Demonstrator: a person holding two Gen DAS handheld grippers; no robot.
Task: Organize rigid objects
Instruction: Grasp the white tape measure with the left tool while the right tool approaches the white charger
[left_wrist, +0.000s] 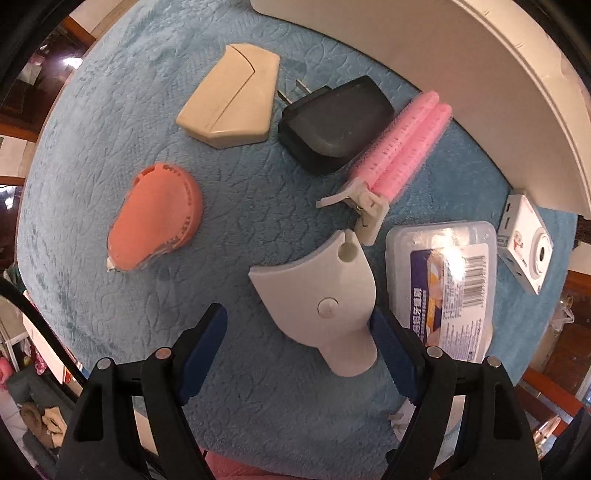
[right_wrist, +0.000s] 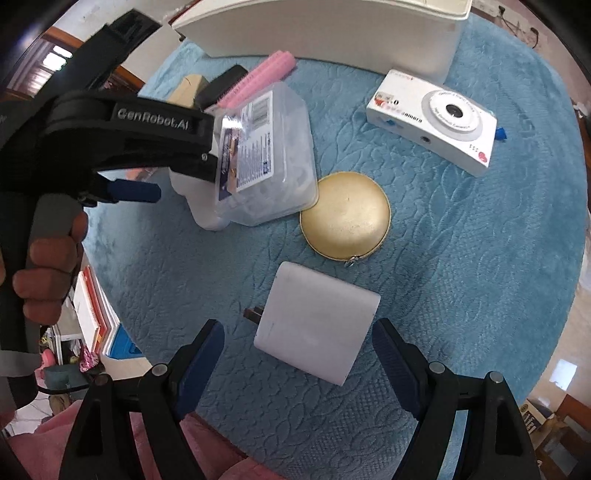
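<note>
My left gripper (left_wrist: 295, 326) points down at the blue cloth and stands open around a grey-white fan-shaped plastic piece (left_wrist: 321, 295). The piece lies close against the right pad, with a wide gap to the left pad. My right gripper (right_wrist: 298, 332) is open too, its blue pads on either side of a white plug-in charger block (right_wrist: 317, 325) with a gap on each side. A gold round case (right_wrist: 345, 216) lies just beyond the charger. A white toy camera (right_wrist: 432, 125) sits farther back on the right.
A white bin (left_wrist: 461, 74) stands at the back of the cloth (left_wrist: 110, 314). A beige wedge box (left_wrist: 232, 99), black charger (left_wrist: 336, 122), pink roller clip (left_wrist: 402, 147), orange tape dispenser (left_wrist: 155, 221) and clear labelled box (left_wrist: 443, 280) lie around. A hand (right_wrist: 48, 273) holds the left gripper's handle.
</note>
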